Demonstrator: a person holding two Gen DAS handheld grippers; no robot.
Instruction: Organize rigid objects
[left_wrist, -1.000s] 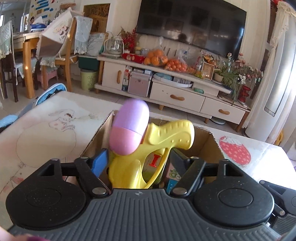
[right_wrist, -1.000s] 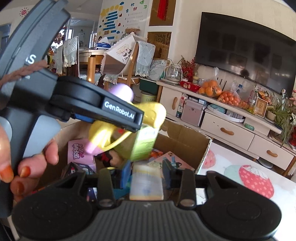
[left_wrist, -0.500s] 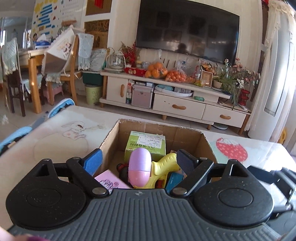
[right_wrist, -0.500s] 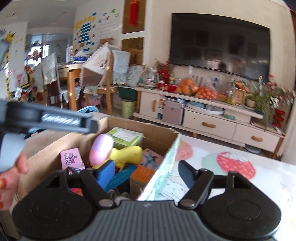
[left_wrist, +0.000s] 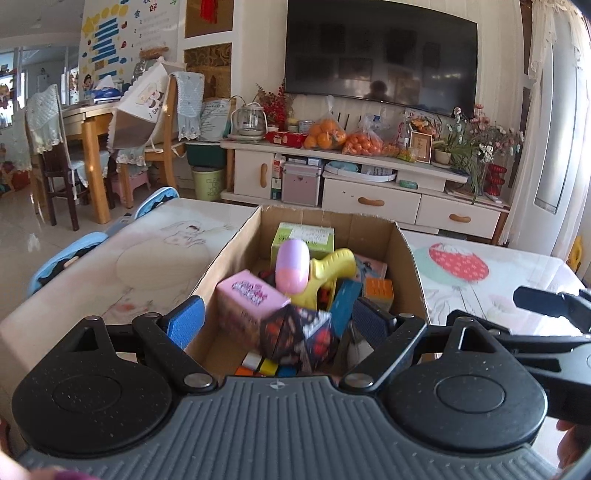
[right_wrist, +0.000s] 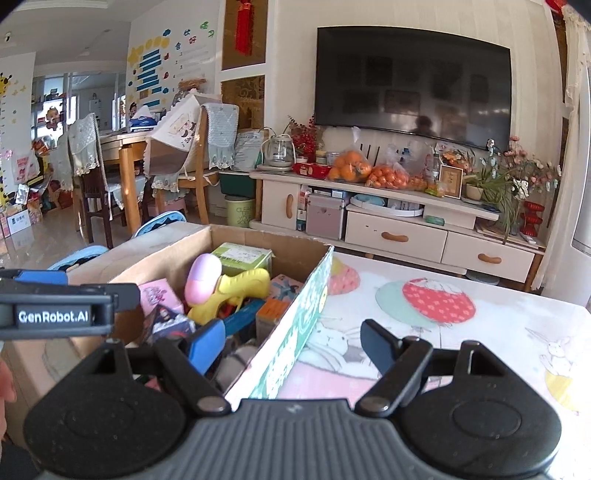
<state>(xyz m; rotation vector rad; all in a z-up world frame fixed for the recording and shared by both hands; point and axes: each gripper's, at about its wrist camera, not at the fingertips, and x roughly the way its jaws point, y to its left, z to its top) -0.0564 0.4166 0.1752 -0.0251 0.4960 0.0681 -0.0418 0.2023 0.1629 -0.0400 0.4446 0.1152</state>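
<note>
Left of the cardboard box (left_wrist: 413, 254), the left gripper (left_wrist: 275, 325) hangs spread wide, grasping nothing. Inside the box the yellow toy (left_wrist: 328, 271) with its pink-purple capsule (left_wrist: 293, 264) lies on the pile — green carton (left_wrist: 303, 236) behind. At the box's right wall, the right gripper (right_wrist: 291, 341) stands released — empty.

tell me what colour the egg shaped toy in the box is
The egg-shaped toy is lilac on top, pink below; clearest in the left wrist view.

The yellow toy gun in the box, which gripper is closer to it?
Left. The left gripper points over the cardboard box, its jaws straddling the near-left wall, the yellow toy gun straight ahead. The right gripper straddles the right wall, the toy ahead-left.
</note>
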